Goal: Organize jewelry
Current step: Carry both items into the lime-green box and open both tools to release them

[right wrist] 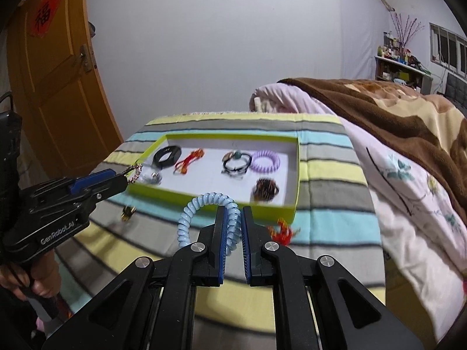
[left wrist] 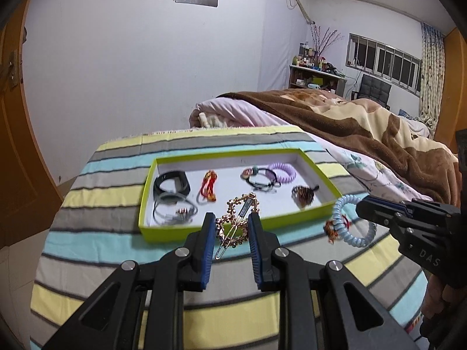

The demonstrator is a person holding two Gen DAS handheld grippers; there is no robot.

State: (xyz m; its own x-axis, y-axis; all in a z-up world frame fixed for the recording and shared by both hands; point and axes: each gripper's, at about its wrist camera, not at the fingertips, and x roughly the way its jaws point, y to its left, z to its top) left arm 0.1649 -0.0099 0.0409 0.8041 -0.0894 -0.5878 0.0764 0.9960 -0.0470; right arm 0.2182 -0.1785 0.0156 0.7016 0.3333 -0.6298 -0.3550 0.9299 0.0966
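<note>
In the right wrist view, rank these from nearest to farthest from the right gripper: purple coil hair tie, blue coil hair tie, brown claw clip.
1. Blue coil hair tie: clamped in the right gripper.
2. Brown claw clip: near right corner of the green tray.
3. Purple coil hair tie: behind the clip, far right of the tray.

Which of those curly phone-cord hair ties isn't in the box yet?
The pale blue spiral tie, pinched between the right gripper jaws in front of the green box. The purple spiral tie already lies inside.
</note>
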